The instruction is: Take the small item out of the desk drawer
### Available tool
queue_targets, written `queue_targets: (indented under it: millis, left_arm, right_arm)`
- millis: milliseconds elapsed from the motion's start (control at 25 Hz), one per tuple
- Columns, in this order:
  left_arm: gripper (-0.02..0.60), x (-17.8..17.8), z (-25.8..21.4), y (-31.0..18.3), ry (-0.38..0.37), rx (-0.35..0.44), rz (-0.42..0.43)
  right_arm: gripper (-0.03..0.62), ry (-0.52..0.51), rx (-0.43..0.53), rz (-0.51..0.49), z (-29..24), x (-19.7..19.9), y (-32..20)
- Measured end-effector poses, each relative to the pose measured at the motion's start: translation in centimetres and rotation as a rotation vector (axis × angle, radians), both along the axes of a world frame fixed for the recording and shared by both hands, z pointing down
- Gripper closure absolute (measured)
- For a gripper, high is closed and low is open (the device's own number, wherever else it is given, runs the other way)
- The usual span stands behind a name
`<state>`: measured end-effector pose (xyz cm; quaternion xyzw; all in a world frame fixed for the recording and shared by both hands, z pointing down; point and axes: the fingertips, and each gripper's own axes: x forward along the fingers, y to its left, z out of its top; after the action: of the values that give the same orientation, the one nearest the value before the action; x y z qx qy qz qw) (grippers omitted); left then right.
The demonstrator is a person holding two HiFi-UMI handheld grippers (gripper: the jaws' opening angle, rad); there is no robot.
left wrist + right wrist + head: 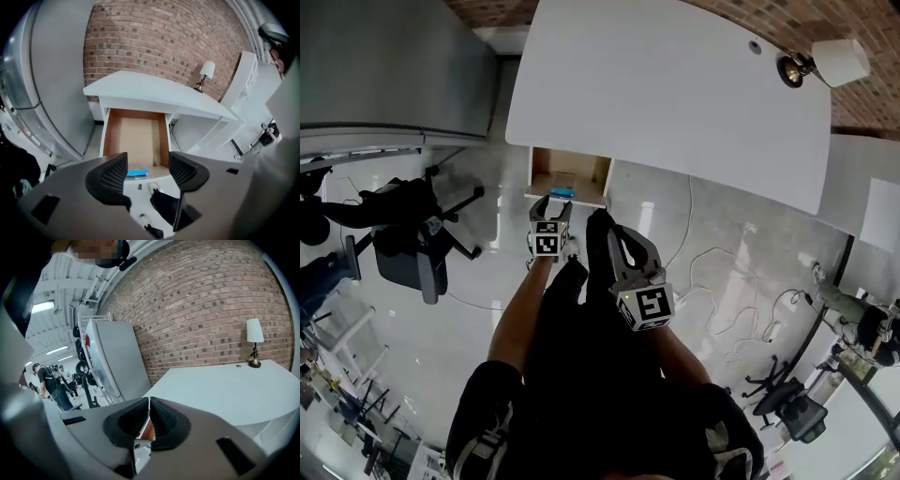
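Note:
The wooden drawer (546, 174) (136, 133) of the white desk (675, 94) (150, 91) stands pulled out. A small blue item (561, 192) (137, 173) lies at its front edge. My left gripper (552, 201) (146, 172) hovers just in front of the drawer, open, with nothing between its pads. In the left gripper view the blue item shows through the gap, farther off. My right gripper (602, 221) (149, 420) hangs beside it to the right, shut and empty, pointing over the desk top (229, 385).
A table lamp (825, 64) (206, 72) (254, 336) stands at the desk's far right corner, against a brick wall. A grey cabinet (384, 66) flanks the desk's left. An office chair (417, 239) is on the left, and cables (722, 272) trail on the right floor.

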<state>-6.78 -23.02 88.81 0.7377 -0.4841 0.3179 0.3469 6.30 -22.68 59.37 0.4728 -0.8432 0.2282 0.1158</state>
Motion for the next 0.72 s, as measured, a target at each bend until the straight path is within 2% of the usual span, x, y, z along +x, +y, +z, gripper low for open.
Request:
queue_targets:
  millis: [200,400,720]
  left_arm:
    - [0.28,0.8,5.3,-0.1,-0.036,-0.11,0.038]
    - [0.223,-0.6,10.4,-0.5,-0.068,-0.194,-0.046]
    - [0.166,-0.9,14.8,-0.7,-0.066,-0.299,-0.07]
  right_arm:
    - [0.56,-0.007,-0.044,-0.016,2.0,-0.4,-1.3]
    - [0.56,-0.018,-0.077,-0.015,3.8,-0.3,-3.0]
    - [0.56,-0.012,-0.122,-0.019,5.9,0.5,-4.7]
